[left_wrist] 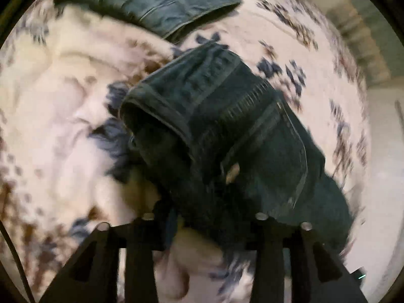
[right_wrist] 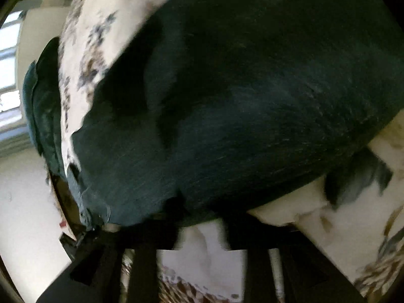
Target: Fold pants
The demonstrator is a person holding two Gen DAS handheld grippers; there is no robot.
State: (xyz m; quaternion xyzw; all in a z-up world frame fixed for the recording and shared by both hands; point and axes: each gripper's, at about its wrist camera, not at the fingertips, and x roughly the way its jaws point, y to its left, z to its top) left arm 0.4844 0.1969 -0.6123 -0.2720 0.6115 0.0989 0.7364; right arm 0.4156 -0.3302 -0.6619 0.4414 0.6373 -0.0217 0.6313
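The dark denim pants point(left_wrist: 227, 136) lie bunched on a floral bedspread point(left_wrist: 63, 101), their waistband opening turned toward the left and the zipper fly and a pocket seam facing up. The left gripper point(left_wrist: 204, 227) sits at the near edge of that bundle with its two black fingers point(left_wrist: 149, 229) set apart, and dark cloth hangs down into the gap between them; whether it is actually pinched I cannot tell through the blur. Farther off, at the top of the left wrist view, a second folded dark garment point(left_wrist: 161, 2) rests on the bed. In the right wrist view the pants point(right_wrist: 240, 101) fill most of the frame, draped just over the right gripper point(right_wrist: 199, 237), whose fingers are spread with pale bedspread point(right_wrist: 341, 227) showing between them.
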